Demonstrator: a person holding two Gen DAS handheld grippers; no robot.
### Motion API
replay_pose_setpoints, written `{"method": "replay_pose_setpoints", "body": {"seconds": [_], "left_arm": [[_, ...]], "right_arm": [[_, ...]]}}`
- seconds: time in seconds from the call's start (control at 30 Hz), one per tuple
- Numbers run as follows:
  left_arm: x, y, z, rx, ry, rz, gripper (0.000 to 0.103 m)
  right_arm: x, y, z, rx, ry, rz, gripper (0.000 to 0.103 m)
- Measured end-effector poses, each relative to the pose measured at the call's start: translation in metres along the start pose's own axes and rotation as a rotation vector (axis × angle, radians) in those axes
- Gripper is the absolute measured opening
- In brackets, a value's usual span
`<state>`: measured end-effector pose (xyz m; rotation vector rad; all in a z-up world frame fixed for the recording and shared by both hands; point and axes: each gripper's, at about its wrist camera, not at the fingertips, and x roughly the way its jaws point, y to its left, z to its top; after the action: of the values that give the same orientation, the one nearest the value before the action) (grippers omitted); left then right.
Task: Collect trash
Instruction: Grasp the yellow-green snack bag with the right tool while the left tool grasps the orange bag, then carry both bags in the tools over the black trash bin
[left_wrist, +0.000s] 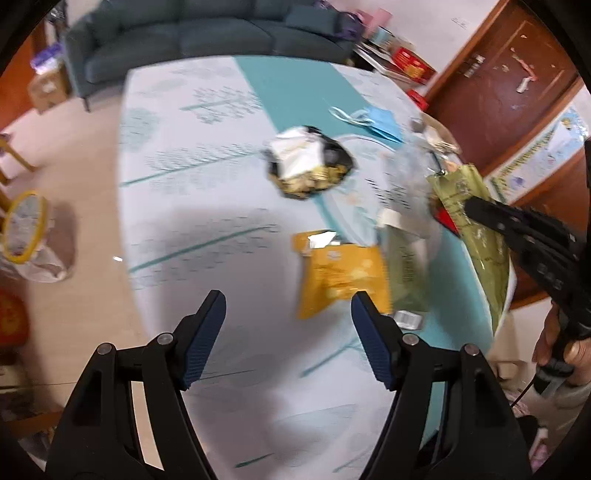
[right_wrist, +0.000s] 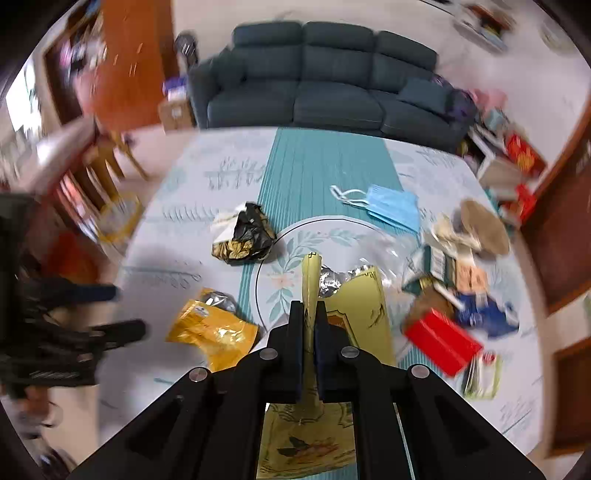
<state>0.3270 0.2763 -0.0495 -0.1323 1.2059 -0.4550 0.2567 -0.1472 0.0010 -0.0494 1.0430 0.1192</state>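
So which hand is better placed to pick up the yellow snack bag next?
Left. The left gripper is open and empty just before the yellow snack bag; the right gripper is already shut on the green packet.

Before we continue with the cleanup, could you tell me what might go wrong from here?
1. The right gripper pinches only a fold of the olive-green packet, so it could slip free.
2. The hanging packet might drag the red box beside it.
3. The left gripper, open above the yellow pouch, may push it aside.
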Motion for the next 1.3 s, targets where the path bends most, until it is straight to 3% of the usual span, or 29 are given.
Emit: {"method": "replay_pose_setpoints", "body": {"seconds": [0.17,0.33,0.43,0.5,0.6,0.77,0.93,1.3], "left_arm": [[0.031,-0.011,0.017,-0.008,0.107,-0.06,0.068],[0.064,-0.007,0.028,-0.099,0.186,-0.101,0.067],[0.072,-0.011,0.03,-0.108,0.197,-0.108,0.045],[0.078,-0.016,0.028,-0.101,0.209,-0.108,0.017],[0.081,-0.019,0.026,-0.117,0.213,-0.115,0.005],[0.07,-0.023,0.019,-0.141,0.149,-0.088,0.0],[0.034,-0.032,0.011,-0.117,0.044,-0.087,0.0],[-0.029,-0.09,-0.006,0.001,-0.039,-0.174,0.0]], "right_arm": [[-0.036,-0.043,-0.027,0.171,-0.044,0.095,0.005],[-0.061,-0.074,-0.054,0.3,-0.08,0.172,0.005],[-0.074,-0.088,-0.071,0.354,-0.099,0.195,0.005],[-0.082,-0.096,-0.082,0.382,-0.114,0.208,0.005],[-0.09,-0.104,-0.097,0.417,-0.135,0.218,0.005],[-0.106,-0.112,-0.123,0.461,-0.185,0.228,0.005],[-0.129,-0.114,-0.147,0.485,-0.254,0.221,0.005],[-0.164,-0.124,-0.21,0.559,-0.313,0.216,0.005]]}}
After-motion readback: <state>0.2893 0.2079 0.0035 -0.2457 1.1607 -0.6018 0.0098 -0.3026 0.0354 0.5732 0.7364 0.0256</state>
